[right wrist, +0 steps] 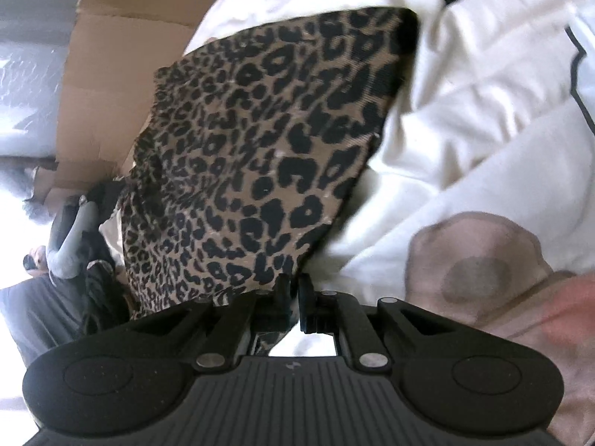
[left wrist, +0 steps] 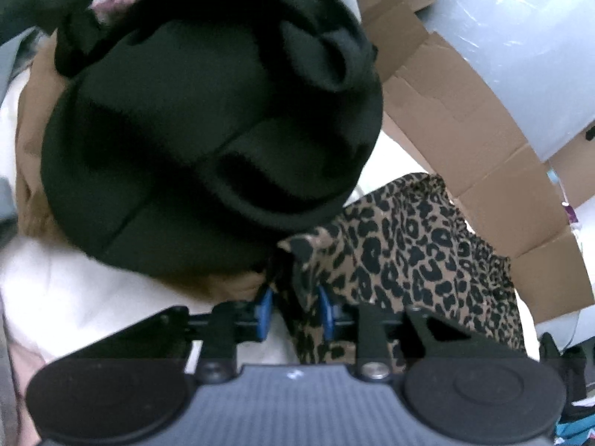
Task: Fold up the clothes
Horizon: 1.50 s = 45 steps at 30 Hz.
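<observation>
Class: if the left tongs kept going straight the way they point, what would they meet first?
Most likely the leopard-print cloth already lying between the left tongs; beyond it the black garment, though depth is unclear.

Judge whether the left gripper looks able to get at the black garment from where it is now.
Probably yes. The black garment lies uncovered on top of the pile just ahead of the left gripper, though leopard-print cloth sits between its fingers and would need dropping first.
</observation>
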{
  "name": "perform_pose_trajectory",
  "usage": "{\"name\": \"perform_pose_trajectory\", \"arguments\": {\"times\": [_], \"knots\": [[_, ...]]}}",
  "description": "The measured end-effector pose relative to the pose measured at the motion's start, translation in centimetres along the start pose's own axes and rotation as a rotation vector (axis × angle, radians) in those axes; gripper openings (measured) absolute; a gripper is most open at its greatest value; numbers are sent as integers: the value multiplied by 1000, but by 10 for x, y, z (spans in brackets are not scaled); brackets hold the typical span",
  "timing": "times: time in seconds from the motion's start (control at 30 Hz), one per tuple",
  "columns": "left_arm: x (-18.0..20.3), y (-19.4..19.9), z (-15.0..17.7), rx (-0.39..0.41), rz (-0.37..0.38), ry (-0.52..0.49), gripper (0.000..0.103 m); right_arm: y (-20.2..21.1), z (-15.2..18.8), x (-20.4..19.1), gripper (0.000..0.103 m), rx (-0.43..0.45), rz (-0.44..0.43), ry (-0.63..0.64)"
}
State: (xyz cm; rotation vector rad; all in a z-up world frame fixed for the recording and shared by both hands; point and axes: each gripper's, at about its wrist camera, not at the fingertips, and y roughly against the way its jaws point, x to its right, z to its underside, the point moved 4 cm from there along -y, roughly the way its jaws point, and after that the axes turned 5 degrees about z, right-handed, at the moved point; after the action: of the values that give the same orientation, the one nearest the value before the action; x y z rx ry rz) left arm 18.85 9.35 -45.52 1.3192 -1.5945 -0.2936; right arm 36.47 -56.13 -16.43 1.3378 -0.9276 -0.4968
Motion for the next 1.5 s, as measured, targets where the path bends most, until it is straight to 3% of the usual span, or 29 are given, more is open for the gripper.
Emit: {"name": "perform_pose_trajectory", "arguments": {"times": [0.23,0.37,0.8,0.97,1.3,1.43,1.5], "knots": [[10,6,-6,8,-59,-116,29,9,2,-6,5,1,1,12],[15,5,-8,15,-50,-152,31,15,2,-12,6,12,-7,22],[8,-10,-15,-2,-40,-64,31,12,8,-40,6,-30,-18,115],[8,-9,-15,-7,-28,-55,31,13,6,-43,29,0,0,111],[11,-9,-13,-17,-15,-60,31,15,1,-48,36,80,120,108],[16,-9,-13,-19,-22,-76,31,15,-4,-57,37,103,121,119],[18,-9,-14,-15,-24,-86,34,13,-5,-62,43,108,113,119]]}}
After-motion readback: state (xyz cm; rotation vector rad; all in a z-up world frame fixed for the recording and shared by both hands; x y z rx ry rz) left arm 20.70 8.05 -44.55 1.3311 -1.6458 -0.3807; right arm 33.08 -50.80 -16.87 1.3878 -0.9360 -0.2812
